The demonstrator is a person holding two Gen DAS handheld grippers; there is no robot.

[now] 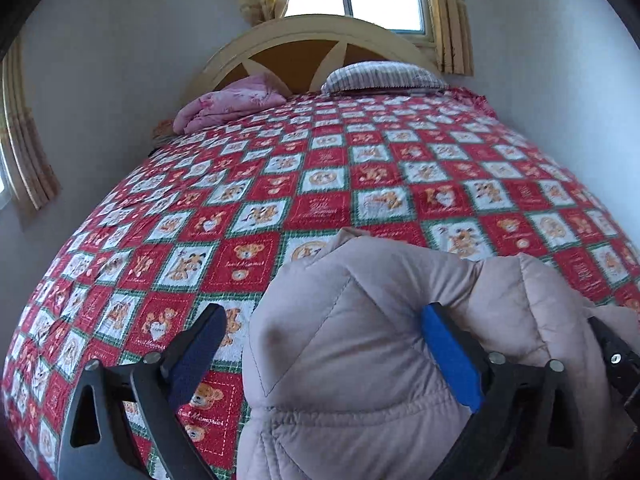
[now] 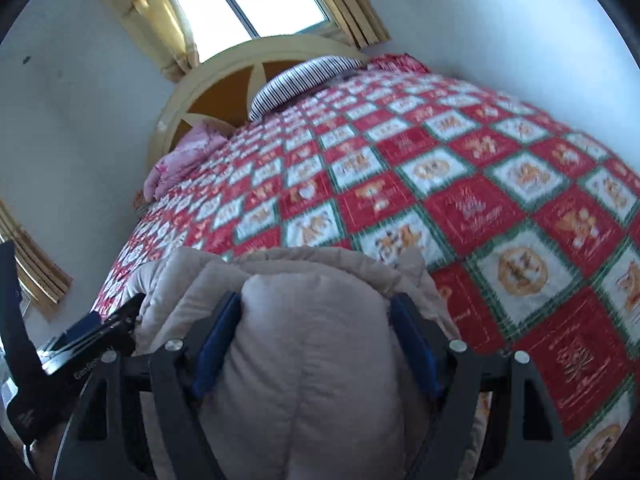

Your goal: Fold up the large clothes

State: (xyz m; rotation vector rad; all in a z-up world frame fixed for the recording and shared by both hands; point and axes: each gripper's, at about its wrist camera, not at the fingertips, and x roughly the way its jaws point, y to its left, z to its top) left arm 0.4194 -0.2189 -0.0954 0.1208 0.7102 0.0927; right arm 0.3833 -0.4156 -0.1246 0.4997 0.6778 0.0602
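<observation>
A puffy beige quilted jacket (image 1: pixel 360 360) lies bunched at the near edge of a bed covered by a red-and-white teddy-bear patchwork quilt (image 1: pixel 320 168). The left hand-held gripper (image 1: pixel 322 334) stands wide open around one fold. The right hand-held gripper (image 2: pixel 316 314) clamps another padded fold.

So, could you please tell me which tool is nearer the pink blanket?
Left, probably: the left tool sits toward the pink blanket side; the right tool is farther across the bed.
</observation>
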